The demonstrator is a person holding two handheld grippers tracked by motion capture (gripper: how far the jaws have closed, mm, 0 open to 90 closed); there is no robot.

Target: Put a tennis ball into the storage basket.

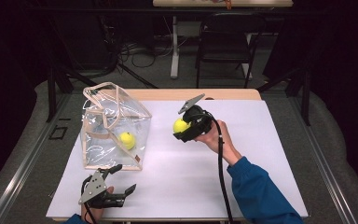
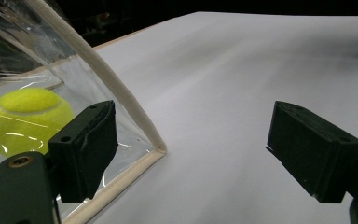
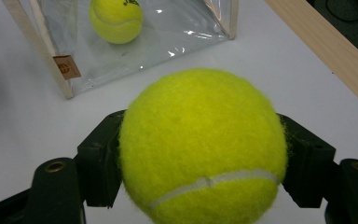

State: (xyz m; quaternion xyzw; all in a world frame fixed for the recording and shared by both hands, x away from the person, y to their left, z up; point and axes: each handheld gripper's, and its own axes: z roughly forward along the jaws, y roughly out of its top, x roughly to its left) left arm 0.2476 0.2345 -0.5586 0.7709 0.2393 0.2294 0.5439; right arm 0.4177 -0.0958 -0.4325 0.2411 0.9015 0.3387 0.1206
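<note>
One ball (image 1: 127,140) already inside clear bag (image 1: 114,125), far left. My R gripper (image 1: 185,131) clamped 2nd ball (image 1: 181,125) mid-table, above surface (bagging pending, I judged). L gripper (image 1: 119,179) open, empty, near bag.

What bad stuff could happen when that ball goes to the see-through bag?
The ball is pinched only at its round sides by the right gripper, so it might squirt out and roll off the table.
The bag looks thin and floppy, and the left gripper stands open beside it, not holding it. A bump on the rim could fold or tip it, and the ball inside could roll.
</note>
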